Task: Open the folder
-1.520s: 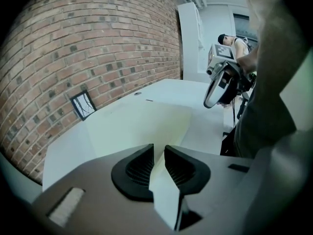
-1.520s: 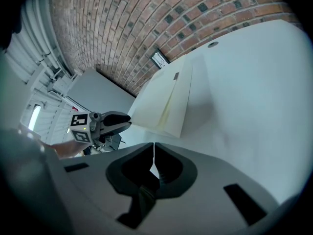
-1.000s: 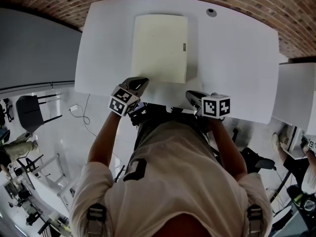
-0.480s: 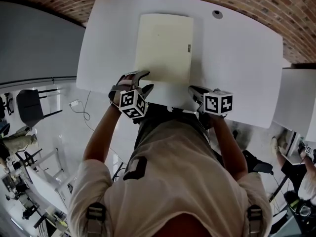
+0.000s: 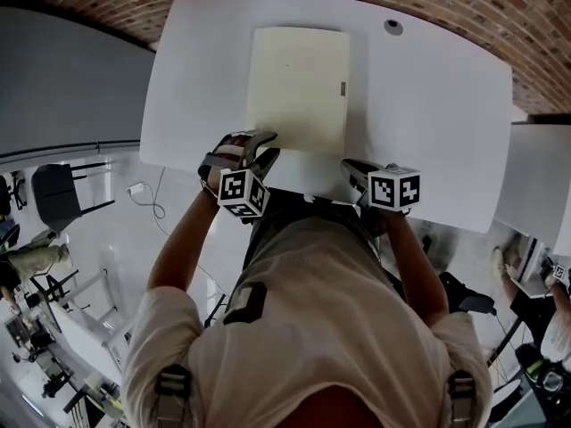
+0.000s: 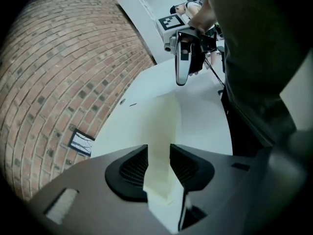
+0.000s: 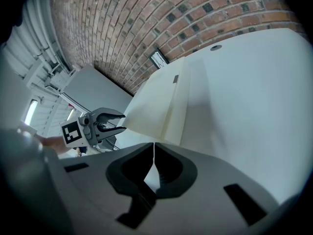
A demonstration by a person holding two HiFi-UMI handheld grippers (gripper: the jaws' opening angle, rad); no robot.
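A closed cream folder (image 5: 299, 87) lies flat on the white table (image 5: 428, 87), with a small label (image 5: 342, 88) near its right edge. My left gripper (image 5: 268, 145) is at the folder's near left corner. In the left gripper view the folder's edge (image 6: 164, 131) fills the gap between the pads; the jaws have just been closing on it. My right gripper (image 5: 346, 166) is shut and empty at the table's near edge, just right of the folder's near right corner. In the right gripper view the folder (image 7: 161, 102) lies ahead of its closed jaws.
A round cable hole (image 5: 393, 26) sits in the table's far right part. A second white table (image 5: 535, 185) stands to the right and a dark chair (image 5: 53, 199) on the floor to the left. A brick surface runs behind the table.
My left gripper has rolled, swinging its marker cube round. Its jaws opened, then came in around the folder's near left corner. The right gripper stayed put.
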